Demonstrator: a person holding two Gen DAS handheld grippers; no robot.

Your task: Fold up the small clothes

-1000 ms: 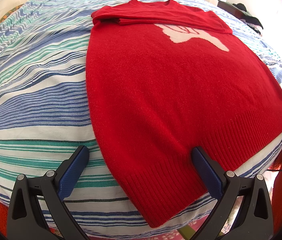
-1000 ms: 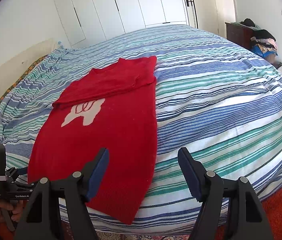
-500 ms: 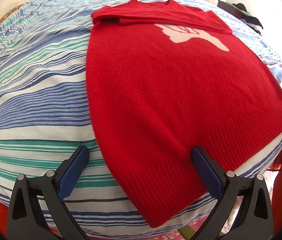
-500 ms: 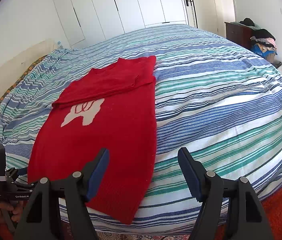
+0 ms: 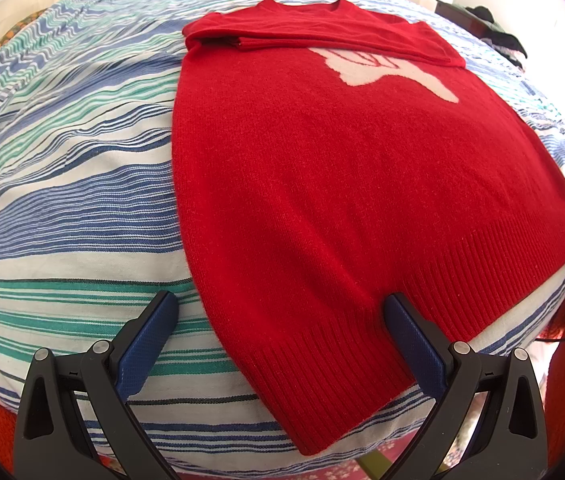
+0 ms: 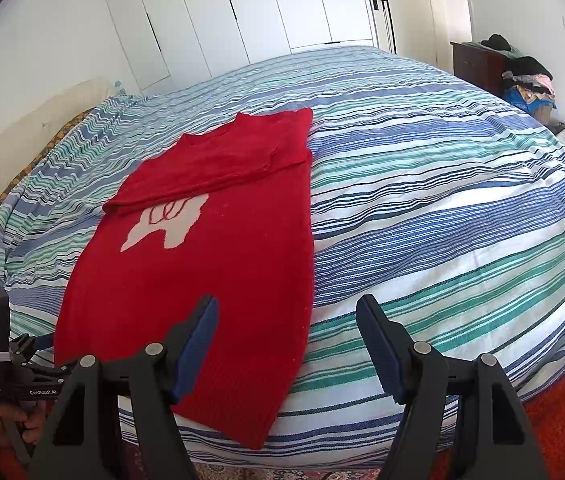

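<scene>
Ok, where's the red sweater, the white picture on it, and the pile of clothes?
red sweater (image 5: 322,200), left wrist view, middle.
white picture (image 6: 166,224), right wrist view, centre.
pile of clothes (image 6: 526,80), right wrist view, top.

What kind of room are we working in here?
Most likely a bedroom: a large bed with a striped duvet, white wardrobe doors behind it, and a dresser piled with clothes. The red sweater lies on the bed.
</scene>
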